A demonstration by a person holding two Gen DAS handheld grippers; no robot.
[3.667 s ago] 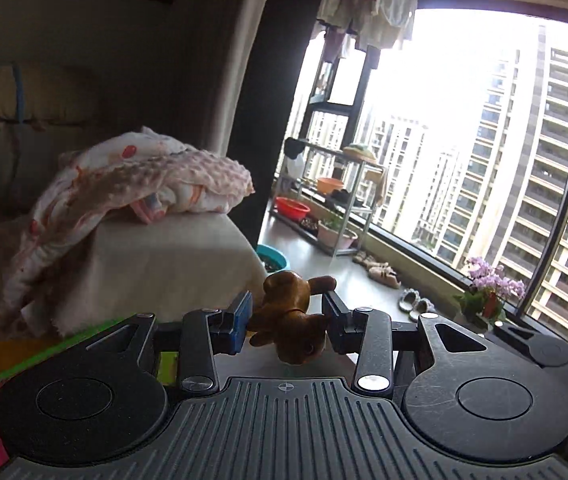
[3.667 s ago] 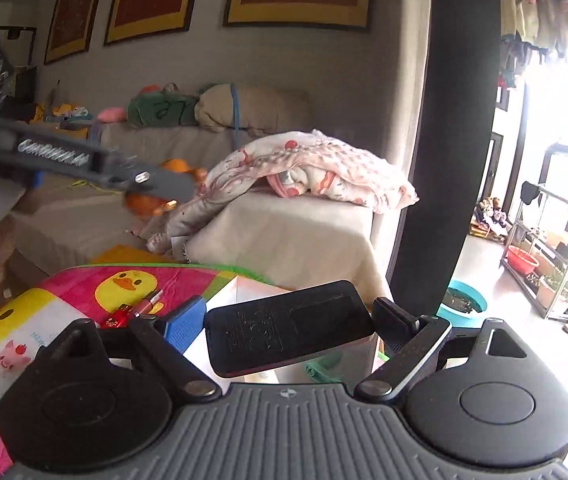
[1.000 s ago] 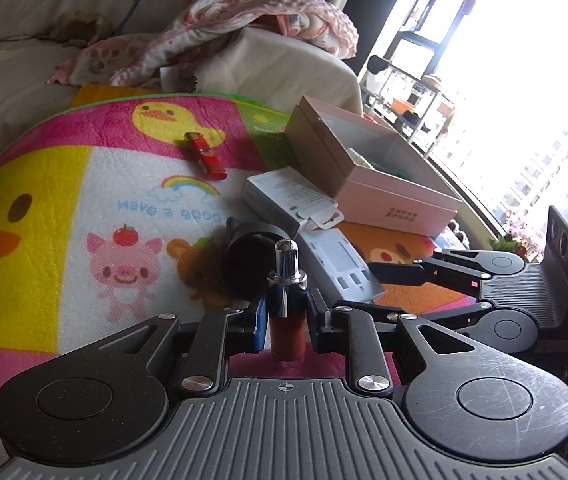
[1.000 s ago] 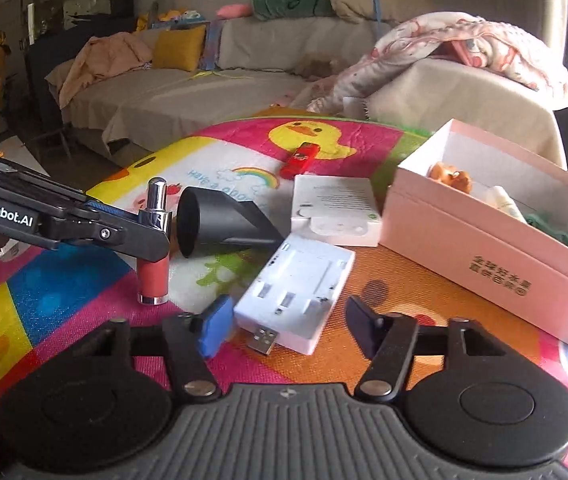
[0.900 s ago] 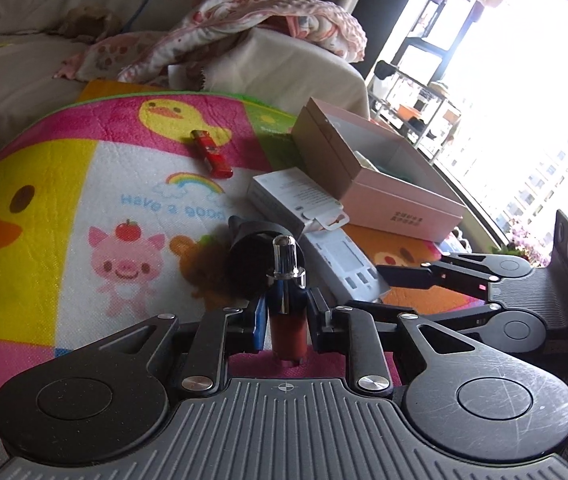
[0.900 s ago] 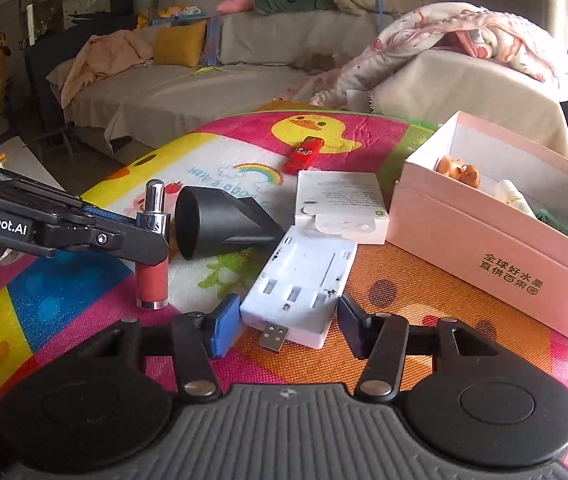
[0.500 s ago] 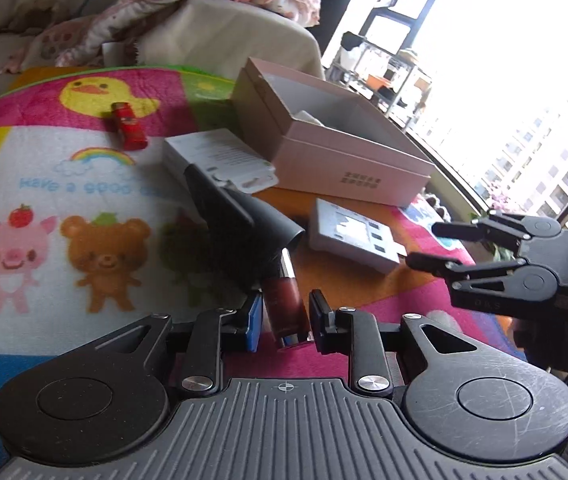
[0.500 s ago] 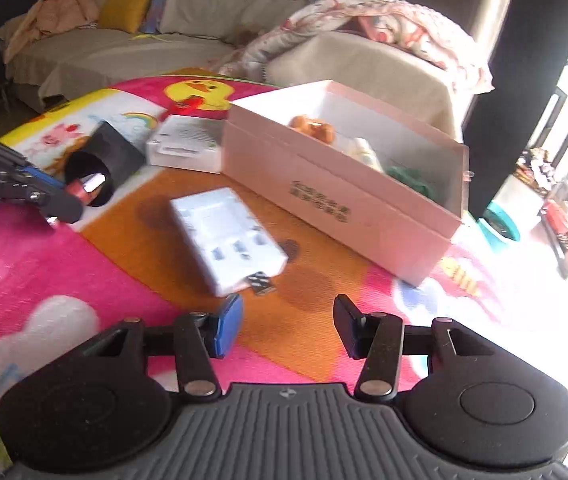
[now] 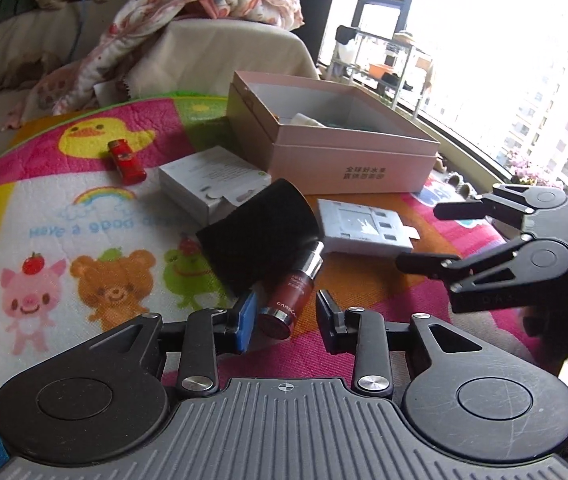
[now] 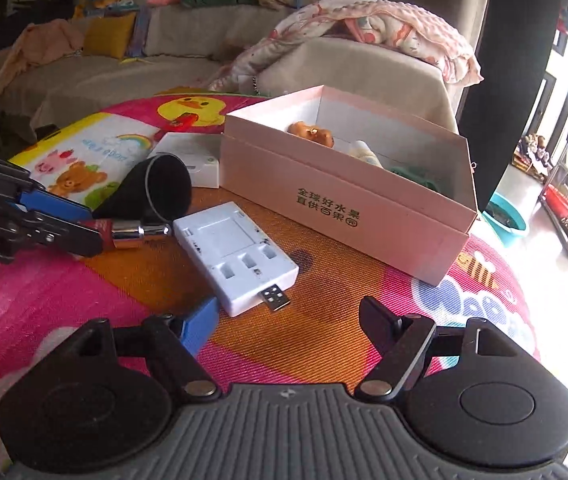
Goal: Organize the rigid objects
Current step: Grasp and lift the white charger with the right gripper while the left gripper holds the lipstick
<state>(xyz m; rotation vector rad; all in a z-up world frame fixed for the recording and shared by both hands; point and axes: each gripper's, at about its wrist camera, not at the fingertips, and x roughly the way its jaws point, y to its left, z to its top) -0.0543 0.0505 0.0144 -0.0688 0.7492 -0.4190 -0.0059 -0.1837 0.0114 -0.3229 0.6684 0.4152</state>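
Observation:
A dark red bottle (image 9: 289, 298) with a silver cap lies tilted on the colourful mat, its cap against a black cone-shaped nozzle (image 9: 260, 228). My left gripper (image 9: 285, 320) straddles the bottle's base. Its jaws are opening, and the right pad stands clear of the bottle. From the right wrist the same bottle (image 10: 124, 230) shows at the left gripper (image 10: 88, 226). My right gripper (image 10: 287, 320) is opening with nothing between its fingers, just short of the USB end of a white charger (image 10: 236, 256). The open pink box (image 10: 343, 208) holds a brown toy (image 10: 311, 132) and other items.
A white flat box (image 9: 208, 184) and a red lighter (image 9: 126, 160) lie on the mat (image 9: 64, 220) behind the nozzle. A sofa arm draped with a blanket (image 9: 204, 4) rises behind the pink box (image 9: 347, 160). The right gripper (image 9: 419, 234) hovers right of the charger (image 9: 363, 228).
The left gripper held the red bottle upright, then laid it down by the nozzle and let go. The right gripper swung toward the charger and box, its jaws spreading wider.

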